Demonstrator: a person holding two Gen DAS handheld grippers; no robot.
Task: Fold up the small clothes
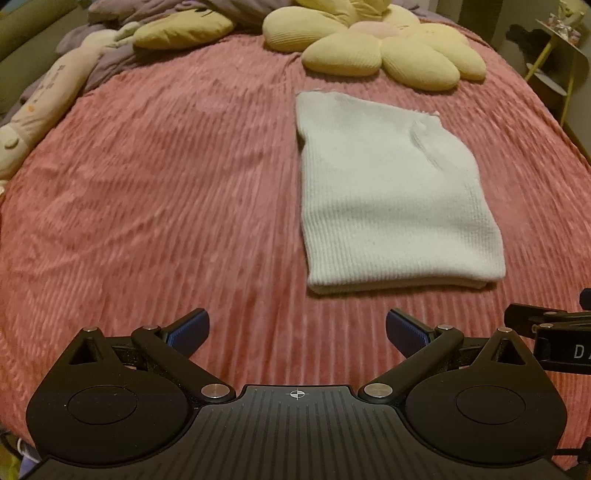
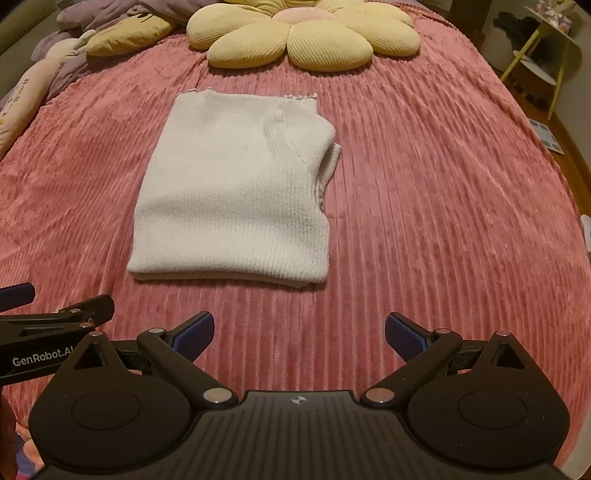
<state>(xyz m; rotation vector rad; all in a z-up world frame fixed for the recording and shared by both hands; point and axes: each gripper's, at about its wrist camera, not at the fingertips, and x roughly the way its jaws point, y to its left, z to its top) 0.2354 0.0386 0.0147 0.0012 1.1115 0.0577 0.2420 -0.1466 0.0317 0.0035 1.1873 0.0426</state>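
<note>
Neatly folded sweater (image 2: 236,192), seemingly untouched.

Both wrist cameras sit low over the near end of the pink ribbed bedspread (image 1: 155,192), facing forward along spread blue-padded fingers toward the flower cushion (image 2: 303,33) at the far end. The left view stands further left, so the folded white knit top (image 1: 391,195) lies right of centre; the right view has it left of centre. Each catches the other gripper at its inner edge
</note>
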